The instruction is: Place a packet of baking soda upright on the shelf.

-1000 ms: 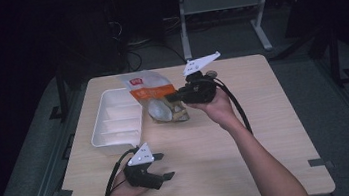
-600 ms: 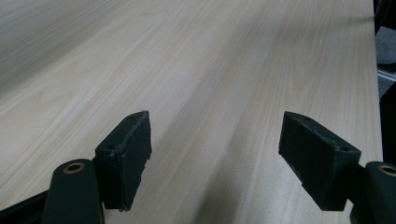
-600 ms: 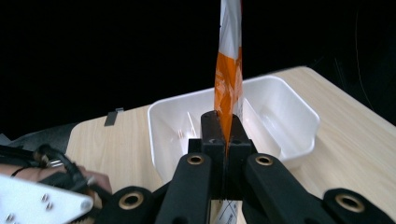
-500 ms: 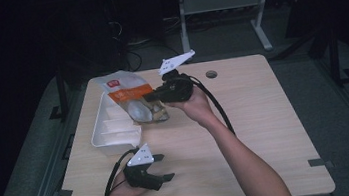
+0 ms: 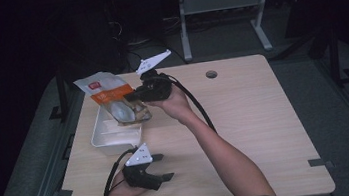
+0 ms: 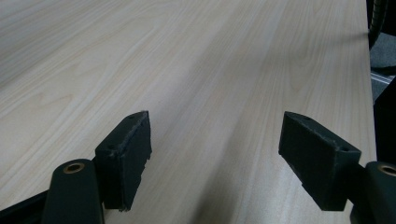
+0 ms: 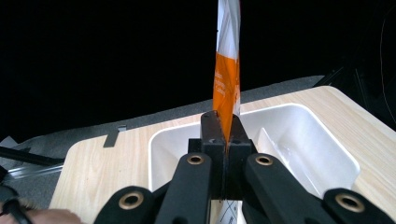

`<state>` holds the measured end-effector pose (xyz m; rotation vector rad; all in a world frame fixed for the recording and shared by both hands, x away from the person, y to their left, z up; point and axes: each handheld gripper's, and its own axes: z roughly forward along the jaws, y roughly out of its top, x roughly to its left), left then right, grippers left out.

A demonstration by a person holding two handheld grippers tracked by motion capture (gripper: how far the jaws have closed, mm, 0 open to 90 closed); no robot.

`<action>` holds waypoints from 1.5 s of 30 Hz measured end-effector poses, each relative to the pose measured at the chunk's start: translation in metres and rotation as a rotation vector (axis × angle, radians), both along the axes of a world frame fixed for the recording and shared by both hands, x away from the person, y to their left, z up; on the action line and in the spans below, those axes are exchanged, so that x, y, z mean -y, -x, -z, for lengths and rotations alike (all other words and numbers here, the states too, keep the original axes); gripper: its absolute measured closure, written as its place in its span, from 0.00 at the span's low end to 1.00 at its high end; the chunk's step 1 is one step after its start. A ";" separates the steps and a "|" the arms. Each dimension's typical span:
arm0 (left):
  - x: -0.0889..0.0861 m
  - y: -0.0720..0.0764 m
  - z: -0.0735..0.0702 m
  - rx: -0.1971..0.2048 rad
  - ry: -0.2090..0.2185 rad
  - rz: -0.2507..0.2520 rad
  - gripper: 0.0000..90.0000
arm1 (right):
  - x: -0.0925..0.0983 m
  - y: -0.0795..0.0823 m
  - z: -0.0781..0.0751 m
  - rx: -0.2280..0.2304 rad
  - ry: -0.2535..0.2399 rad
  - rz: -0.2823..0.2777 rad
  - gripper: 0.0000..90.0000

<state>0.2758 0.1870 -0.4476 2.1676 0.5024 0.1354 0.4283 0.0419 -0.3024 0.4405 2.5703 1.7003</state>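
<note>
A snack bag with an orange and white label and a clear lower part hangs above the white tray. My right gripper is shut on the bag's edge and holds it up over the tray. In the right gripper view the jaws pinch the orange strip of the bag, with the tray right below. My left gripper rests low near the table's front edge, open with nothing between its pads.
The tray has a divider inside and sits at the table's left side. A round cable hole lies at the back of the light wood table. A metal frame stands beyond the table in the dark.
My right gripper has carried the bag leftward from the table's middle to above the tray. The left gripper has stayed in place.
</note>
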 end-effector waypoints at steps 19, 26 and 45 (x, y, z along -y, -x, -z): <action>-0.003 -0.001 -0.001 -0.006 0.009 -0.007 0.27 | -0.041 -0.023 0.019 -0.001 -0.002 -0.007 1.00; -0.004 -0.002 0.000 -0.007 0.009 -0.008 0.27 | -0.051 -0.029 0.034 -0.013 -0.024 -0.017 1.00; -0.004 -0.002 -0.001 -0.006 0.003 -0.013 0.26 | -0.048 -0.033 0.093 -0.069 -0.063 0.034 0.99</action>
